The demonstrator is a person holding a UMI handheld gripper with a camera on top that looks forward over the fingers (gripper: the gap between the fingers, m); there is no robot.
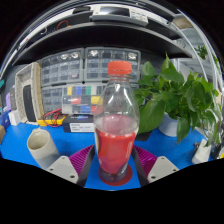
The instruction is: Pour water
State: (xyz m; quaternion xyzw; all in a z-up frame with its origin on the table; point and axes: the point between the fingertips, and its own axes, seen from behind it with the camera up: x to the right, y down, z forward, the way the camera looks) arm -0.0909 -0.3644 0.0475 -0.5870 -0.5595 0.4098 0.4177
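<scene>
Standing upright, cap up: bottle (116, 125) clamped by the gripper (115, 160).

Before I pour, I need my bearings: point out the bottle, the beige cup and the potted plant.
bottle (116, 135): gripper view, red lower body.
beige cup (41, 147): gripper view, outer wall.
potted plant (178, 98): gripper view, leaves.

Clear bottle (116, 125), red cap, red liquid; upright between fingers (84, 158).
</scene>
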